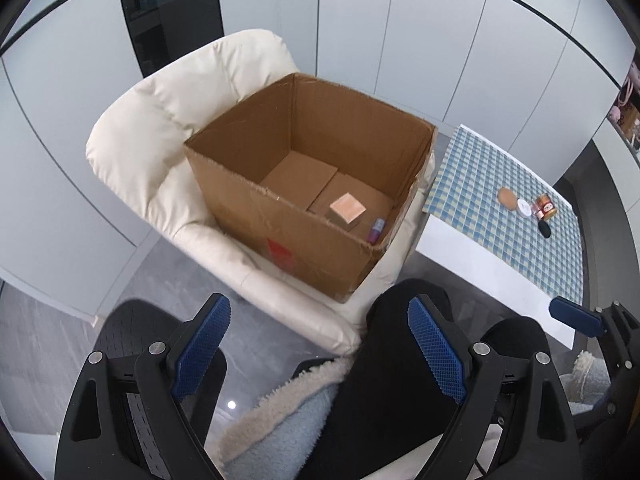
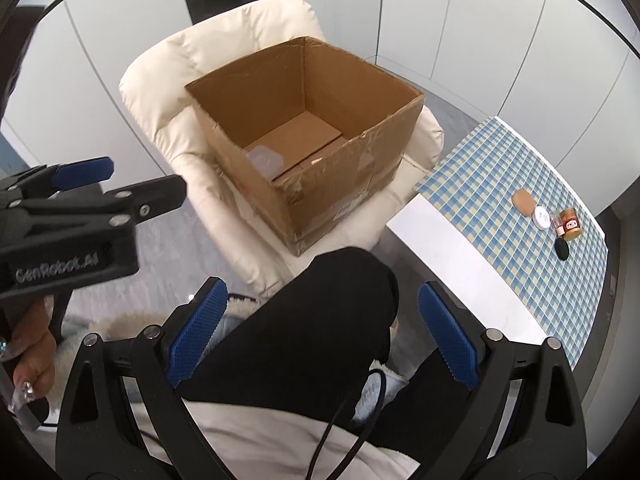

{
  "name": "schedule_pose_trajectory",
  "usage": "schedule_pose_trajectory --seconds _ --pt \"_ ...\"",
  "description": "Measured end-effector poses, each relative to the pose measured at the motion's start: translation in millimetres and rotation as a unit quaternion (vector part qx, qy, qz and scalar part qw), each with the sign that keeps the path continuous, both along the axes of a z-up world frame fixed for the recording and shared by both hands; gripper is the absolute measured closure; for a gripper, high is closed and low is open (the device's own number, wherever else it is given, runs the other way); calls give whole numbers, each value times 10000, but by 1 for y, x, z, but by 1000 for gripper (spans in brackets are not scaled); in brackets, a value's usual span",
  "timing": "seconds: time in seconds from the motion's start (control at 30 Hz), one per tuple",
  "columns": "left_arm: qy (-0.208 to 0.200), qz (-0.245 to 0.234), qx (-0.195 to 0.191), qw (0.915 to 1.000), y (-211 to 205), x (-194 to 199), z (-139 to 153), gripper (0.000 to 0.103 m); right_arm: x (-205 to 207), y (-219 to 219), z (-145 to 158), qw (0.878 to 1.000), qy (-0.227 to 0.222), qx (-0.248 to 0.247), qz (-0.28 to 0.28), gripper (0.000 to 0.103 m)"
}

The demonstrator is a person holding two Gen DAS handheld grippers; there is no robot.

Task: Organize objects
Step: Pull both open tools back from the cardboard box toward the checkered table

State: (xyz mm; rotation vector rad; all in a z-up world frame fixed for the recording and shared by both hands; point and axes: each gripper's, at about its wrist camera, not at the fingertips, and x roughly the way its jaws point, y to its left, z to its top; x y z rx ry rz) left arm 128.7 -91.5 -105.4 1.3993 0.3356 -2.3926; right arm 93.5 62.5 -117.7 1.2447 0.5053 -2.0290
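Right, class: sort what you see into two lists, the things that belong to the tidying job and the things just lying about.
Part of the job:
cardboard box
small pink box
purple tube
tan round compact
white round jar
gold-lidded jar
black oval item
left gripper
right gripper

Lying about:
cream armchair
checked tablecloth

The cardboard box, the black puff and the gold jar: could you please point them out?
cardboard box (image 1: 304,236), left wrist view, front wall.
black puff (image 2: 562,249), right wrist view, centre.
gold jar (image 2: 571,224), right wrist view, side.

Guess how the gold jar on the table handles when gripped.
The gold jar looks short and squat, so tipping seems unlikely. Its shiny round side may slip or roll if knocked over. The white jar sits close beside it, so gripper clearance looks tight.
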Motion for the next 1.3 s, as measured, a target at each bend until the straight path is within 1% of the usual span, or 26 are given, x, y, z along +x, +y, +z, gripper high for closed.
schedule_pose_trajectory --seconds 0.13,0.2,0.37,0.47,0.7,0.87,1.03,1.1,1.2,1.3 --pt "-52 24 -22 10000 4 8 -3 12 10 4 0 10000 -69 -13 49 5" --pt "-42 47 30 10000 6 13 -3 12 14 6 2 10000 -39 6 71 5" --pt "-28 77 -34 10000 11 19 -2 12 20 9 11 9999 8 -111 93 5" --pt "-17 99 7 9999 10 18 -1 12 19 10 13 9999 18 -141 88 5" --pt "22 81 -28 10000 16 13 4 12 15 17 14 9998 -22 -199 -27 5" --pt "-27 42 54 10000 22 9 2 12 11 23 17 9996 -6 -260 -93 5" --pt "6 -80 -22 10000 32 2 5 12 4 32 17 9993 -16 -317 -199 5" --pt "18 -126 22 9999 36 -4 5 12 1 35 18 9991 -1 -336 -253 5" --pt "-20 -267 90 9996 45 -14 2 12 -5 42 18 9986 8 -369 -388 5" --pt "-30 -449 27 9990 58 -23 2 12 -11 52 18 9977 15 -387 -565 5"
